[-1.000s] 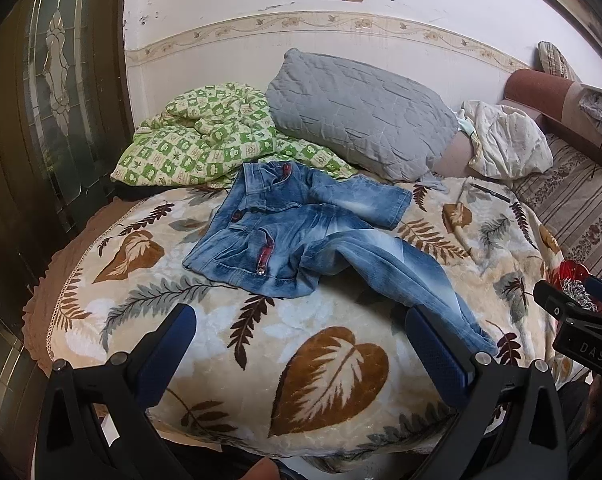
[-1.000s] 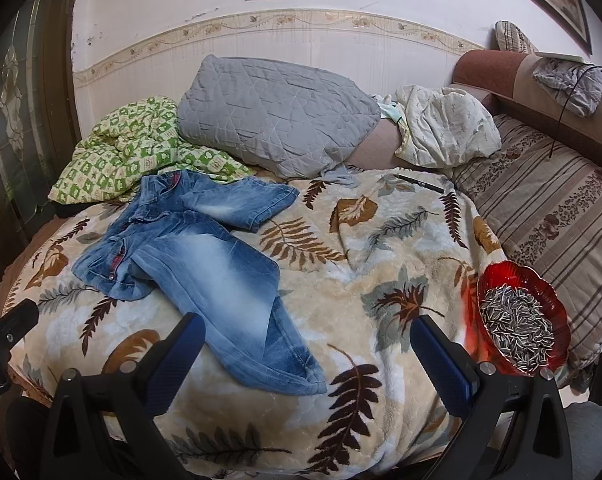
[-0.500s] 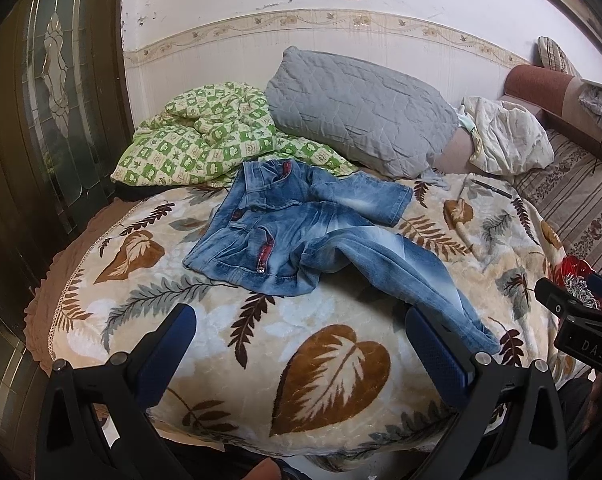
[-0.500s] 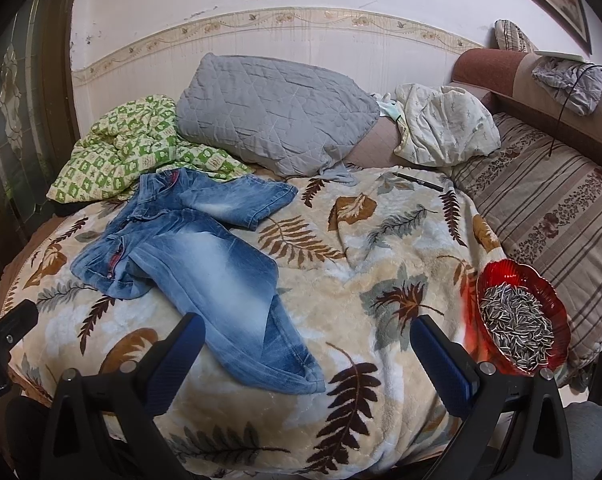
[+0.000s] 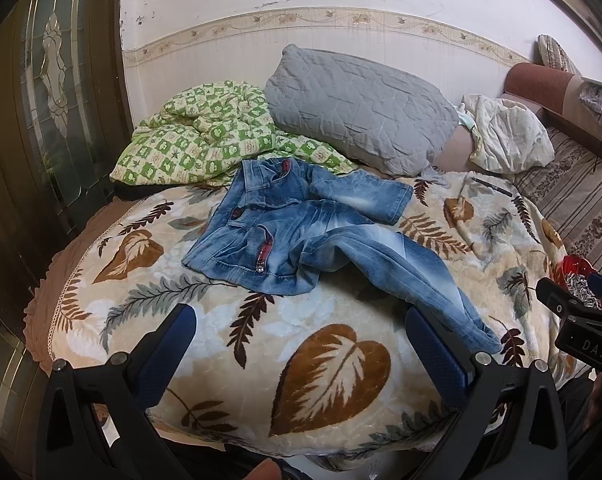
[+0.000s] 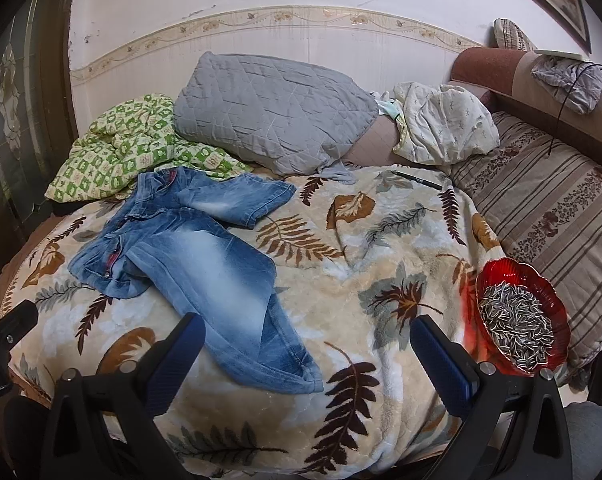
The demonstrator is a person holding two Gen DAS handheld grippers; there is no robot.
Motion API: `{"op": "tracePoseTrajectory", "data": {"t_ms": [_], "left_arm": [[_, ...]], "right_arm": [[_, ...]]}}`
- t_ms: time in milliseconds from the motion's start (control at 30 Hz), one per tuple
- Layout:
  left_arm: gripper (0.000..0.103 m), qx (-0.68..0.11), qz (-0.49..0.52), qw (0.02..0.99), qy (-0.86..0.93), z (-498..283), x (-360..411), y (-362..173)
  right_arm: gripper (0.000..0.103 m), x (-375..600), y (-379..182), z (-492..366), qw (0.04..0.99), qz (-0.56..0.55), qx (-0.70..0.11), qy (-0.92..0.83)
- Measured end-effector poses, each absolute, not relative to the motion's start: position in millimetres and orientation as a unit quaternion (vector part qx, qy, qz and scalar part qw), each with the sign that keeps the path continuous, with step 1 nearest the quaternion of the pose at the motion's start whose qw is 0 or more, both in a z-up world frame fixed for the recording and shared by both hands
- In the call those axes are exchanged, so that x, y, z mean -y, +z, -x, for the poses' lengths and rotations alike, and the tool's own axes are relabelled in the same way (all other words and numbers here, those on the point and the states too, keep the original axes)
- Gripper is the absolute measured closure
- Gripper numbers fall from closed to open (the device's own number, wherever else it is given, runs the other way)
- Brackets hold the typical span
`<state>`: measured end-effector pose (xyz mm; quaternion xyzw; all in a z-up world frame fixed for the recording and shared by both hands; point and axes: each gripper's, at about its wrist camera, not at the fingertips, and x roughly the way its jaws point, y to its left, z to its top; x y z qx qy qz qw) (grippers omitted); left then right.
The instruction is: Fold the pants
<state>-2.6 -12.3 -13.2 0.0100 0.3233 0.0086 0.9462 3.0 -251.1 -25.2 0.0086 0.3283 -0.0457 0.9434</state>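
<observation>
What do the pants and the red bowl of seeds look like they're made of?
The pants look like blue denim with a faded, washed finish: pale patches, stitched seams and a metal zipper. The red bowl looks like glass or clear plastic, since it is glossy, ribbed and glows translucent; which one, I cannot tell.

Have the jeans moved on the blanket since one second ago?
No. The jeans lie in the same place relative to the grey pillow and the blanket's leaf pattern.

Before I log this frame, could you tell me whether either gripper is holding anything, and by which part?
Nothing is held: the left gripper and right gripper are both open above the blanket, clear of the jeans.
</observation>
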Motion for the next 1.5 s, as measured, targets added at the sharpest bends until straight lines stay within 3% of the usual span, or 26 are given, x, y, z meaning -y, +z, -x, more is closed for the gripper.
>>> {"op": "tracePoseTrajectory", "data": {"t_ms": [1500], "left_arm": [[0.000,-0.320,-0.022,0.947,0.010,-20,6,-3]], "right_arm": [[0.000,252,-22,-25,0.945,0.004,-0.325,-0.046]]}}
